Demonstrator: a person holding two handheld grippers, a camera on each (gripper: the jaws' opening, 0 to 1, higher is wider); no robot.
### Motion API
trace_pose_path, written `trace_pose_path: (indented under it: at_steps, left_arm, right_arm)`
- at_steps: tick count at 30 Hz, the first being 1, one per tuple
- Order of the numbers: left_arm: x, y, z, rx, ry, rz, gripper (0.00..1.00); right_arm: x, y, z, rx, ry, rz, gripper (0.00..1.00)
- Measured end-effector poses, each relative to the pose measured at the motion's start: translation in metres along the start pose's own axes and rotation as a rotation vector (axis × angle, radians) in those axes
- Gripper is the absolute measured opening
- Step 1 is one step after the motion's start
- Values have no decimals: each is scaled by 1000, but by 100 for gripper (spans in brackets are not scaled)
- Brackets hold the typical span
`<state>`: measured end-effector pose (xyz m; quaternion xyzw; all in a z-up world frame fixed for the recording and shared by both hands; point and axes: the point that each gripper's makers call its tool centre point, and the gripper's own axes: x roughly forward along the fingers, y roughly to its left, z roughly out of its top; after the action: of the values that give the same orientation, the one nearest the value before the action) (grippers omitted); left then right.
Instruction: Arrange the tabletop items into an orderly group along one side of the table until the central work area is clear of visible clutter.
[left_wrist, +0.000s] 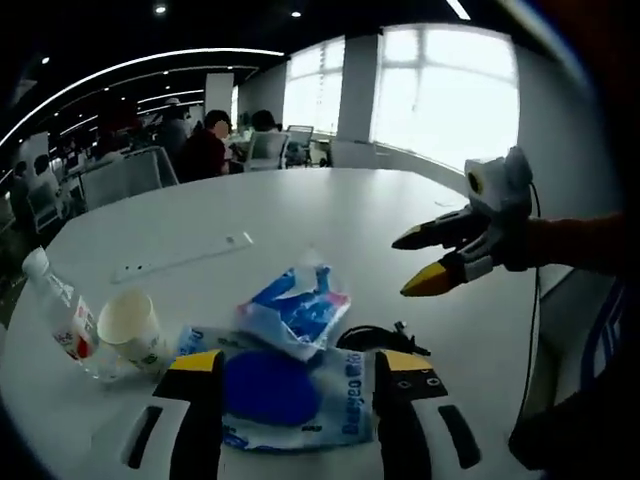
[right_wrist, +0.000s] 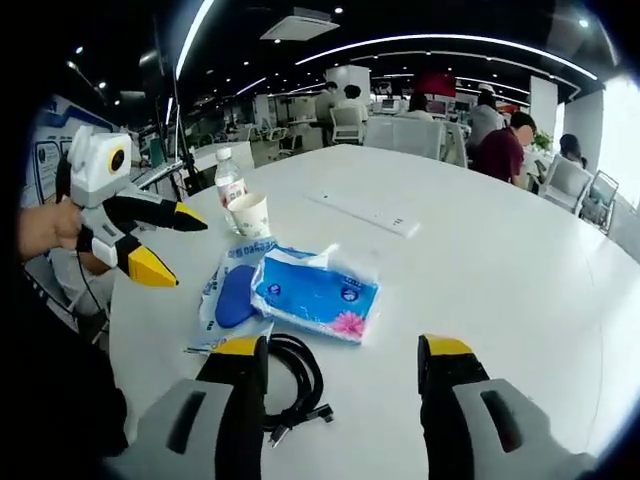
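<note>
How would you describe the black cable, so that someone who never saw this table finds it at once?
Look at the round white table, at the cluster of items near its edge. The black cable lies coiled next to the blue tissue pack, closest to the right claw. It is the cluster's only black, thin, looped item; the others are packets, a cup and a bottle.

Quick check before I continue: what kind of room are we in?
Probably an open-plan office or canteen: a large white round table, seated people at other tables, and big windows.

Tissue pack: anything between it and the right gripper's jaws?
Nothing lies directly in line. The tissue pack sits ahead of the open right gripper across bare table; the coiled black cable lies beside the gripper's left jaw.
</note>
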<state>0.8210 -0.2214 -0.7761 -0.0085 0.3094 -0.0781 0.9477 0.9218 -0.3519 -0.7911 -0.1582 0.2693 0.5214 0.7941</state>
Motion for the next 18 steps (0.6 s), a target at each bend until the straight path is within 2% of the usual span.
trace_pose_path:
  at_steps: [6,12,18]
  left_arm:
    - [20,-1,-4,-13,22,-3,43]
    - [37,2,-7,-43,46,-5,36]
    - [46,4,0,-65,39,12,32]
  right_arm:
    - [15,-6,-4,-2,25,-11,46]
    - [27,-15,-5,27,25,-32,39]
    - [38,-26,-8,56,28,-50,31]
